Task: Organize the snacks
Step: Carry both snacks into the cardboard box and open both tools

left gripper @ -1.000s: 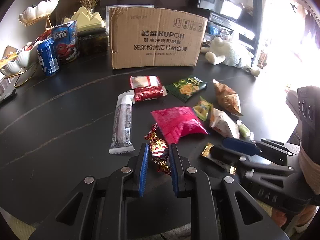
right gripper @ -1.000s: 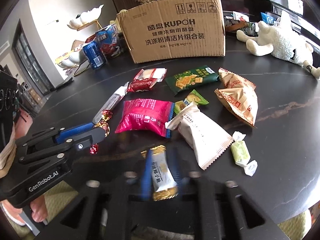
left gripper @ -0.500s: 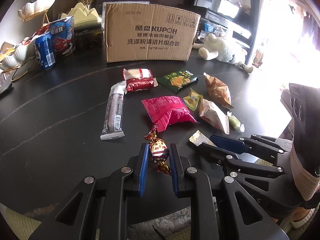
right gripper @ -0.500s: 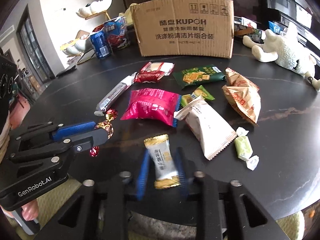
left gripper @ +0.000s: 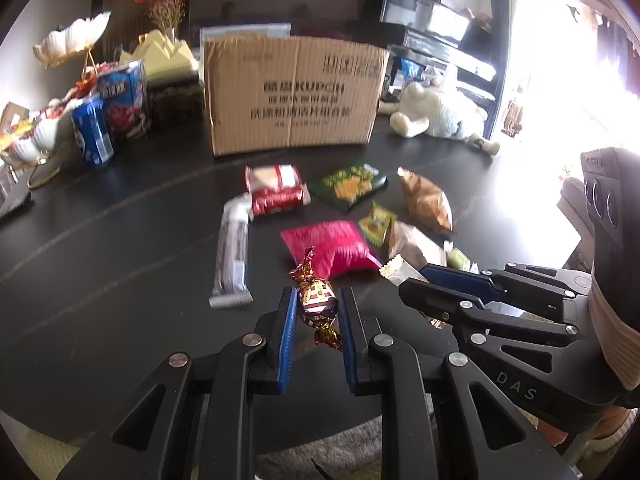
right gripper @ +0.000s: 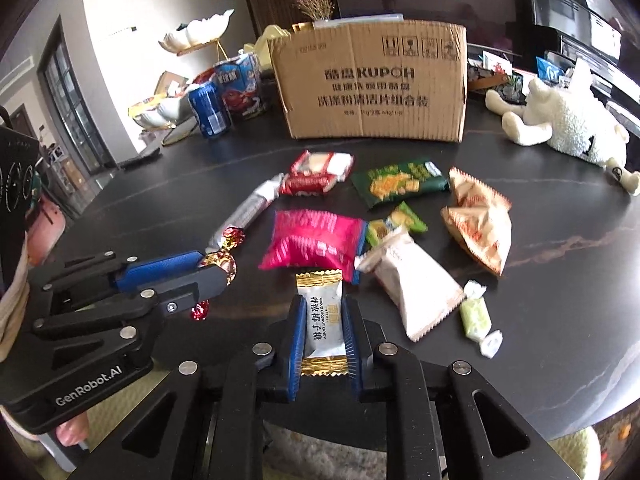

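Left wrist view: my left gripper (left gripper: 318,308) is pinched on a foil-wrapped candy (left gripper: 316,297), red and gold, twisted ends sticking out above and below the blue pads. My right gripper (left gripper: 416,284) enters from the right, just beside it, with a gold-edged wrapper tip at its fingertips. Beyond, on the dark surface (left gripper: 100,248): pink snack bag (left gripper: 330,246), long silver bar (left gripper: 232,258), red-white pack (left gripper: 276,190), green cracker pack (left gripper: 350,186). Cardboard box (left gripper: 294,94) stands behind them.

Right wrist view: right gripper (right gripper: 320,330) is clamped on a white coconut candy packet (right gripper: 324,322) with gold crimped ends. Left gripper (right gripper: 214,272) comes in from the left, holding the foil candy. Small green candy (right gripper: 475,318) lies right of a white pouch (right gripper: 414,290); orange-white bag (right gripper: 478,222) further right.
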The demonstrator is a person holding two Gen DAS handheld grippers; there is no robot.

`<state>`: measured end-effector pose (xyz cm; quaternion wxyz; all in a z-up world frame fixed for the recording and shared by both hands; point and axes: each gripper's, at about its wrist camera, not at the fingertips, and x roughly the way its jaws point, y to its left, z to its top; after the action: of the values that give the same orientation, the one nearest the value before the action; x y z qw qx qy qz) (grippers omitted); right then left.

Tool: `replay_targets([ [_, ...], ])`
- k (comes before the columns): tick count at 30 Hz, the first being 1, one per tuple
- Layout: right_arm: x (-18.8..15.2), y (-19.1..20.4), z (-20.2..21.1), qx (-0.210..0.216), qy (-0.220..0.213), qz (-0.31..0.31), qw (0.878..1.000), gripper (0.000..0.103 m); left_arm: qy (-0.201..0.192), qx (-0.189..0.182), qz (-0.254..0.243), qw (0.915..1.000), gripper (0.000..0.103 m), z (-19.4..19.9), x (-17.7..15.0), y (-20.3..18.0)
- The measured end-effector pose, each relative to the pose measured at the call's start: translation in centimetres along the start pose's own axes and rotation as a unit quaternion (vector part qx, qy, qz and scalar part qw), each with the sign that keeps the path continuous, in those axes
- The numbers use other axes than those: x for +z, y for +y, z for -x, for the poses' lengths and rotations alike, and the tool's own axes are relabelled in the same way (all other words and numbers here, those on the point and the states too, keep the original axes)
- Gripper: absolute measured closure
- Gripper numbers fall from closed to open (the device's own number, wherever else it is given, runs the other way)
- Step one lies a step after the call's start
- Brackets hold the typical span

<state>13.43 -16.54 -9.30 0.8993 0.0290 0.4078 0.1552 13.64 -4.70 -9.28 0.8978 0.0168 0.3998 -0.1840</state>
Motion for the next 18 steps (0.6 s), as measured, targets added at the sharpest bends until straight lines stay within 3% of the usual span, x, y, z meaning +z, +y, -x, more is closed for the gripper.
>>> replay_targets([
  [9,4.4,0.4,1.8,-0.006,-0.039,0.011,0.999,0.083,-0.025,-0.001,-0.004,0.9997,0.082,1.5,4.6,0.9],
  [18,11.8,-0.7,2.3,-0.021,-0.082,0.008,0.996,0.083,-0.047,0.007,-0.018,0.9987,0.082,1.8,11.6,1.9],
])
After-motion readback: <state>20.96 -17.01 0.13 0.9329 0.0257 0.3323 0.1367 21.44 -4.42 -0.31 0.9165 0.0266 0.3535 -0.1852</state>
